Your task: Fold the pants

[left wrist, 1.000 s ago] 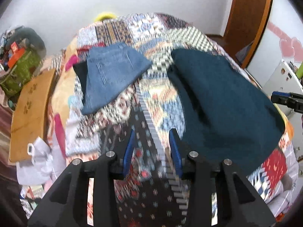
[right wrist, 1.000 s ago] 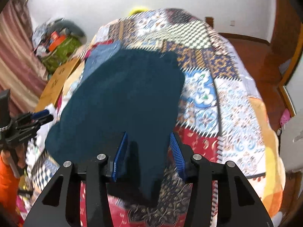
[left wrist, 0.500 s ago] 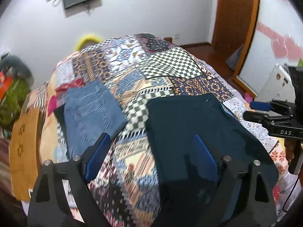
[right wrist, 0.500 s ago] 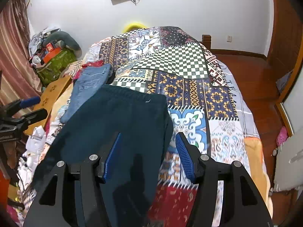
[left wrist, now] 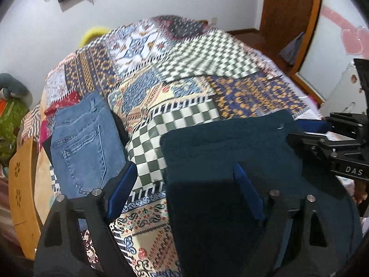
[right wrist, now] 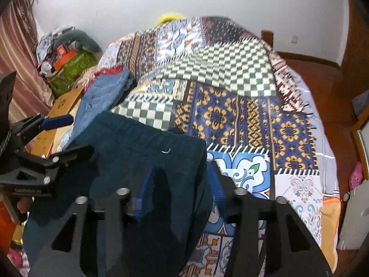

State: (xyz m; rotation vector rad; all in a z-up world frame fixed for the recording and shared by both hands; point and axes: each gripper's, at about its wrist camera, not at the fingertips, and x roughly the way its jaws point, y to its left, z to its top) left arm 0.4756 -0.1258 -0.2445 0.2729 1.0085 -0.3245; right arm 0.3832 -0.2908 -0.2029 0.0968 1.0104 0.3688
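Dark teal pants (left wrist: 230, 152) lie flat on the patchwork bedspread (left wrist: 189, 73), waistband at the far end. My left gripper (left wrist: 184, 189) straddles the pants' left edge; its jaws stand wide and are closing, and the pads do not press the cloth. My right gripper (right wrist: 180, 190) straddles the right edge of the pants (right wrist: 143, 147). Its jaws are closing too, with cloth between the pads but no visible pinch. Each gripper shows in the other's view: the right gripper (left wrist: 304, 131) at the right, the left gripper (right wrist: 69, 136) at the left.
Folded blue jeans (left wrist: 85, 143) lie on the bed left of the pants, also as jeans (right wrist: 103, 92). A wooden board (left wrist: 20, 184) stands beside the bed's left side, near a green bag (right wrist: 69, 69). A wooden door (left wrist: 290, 11) is at the far right.
Both grippers moved forward along the pants toward the waistband. The left jaws opened wide and shifted right from bare bedspread onto the pants' left edge. The right jaws widened, then narrowed.
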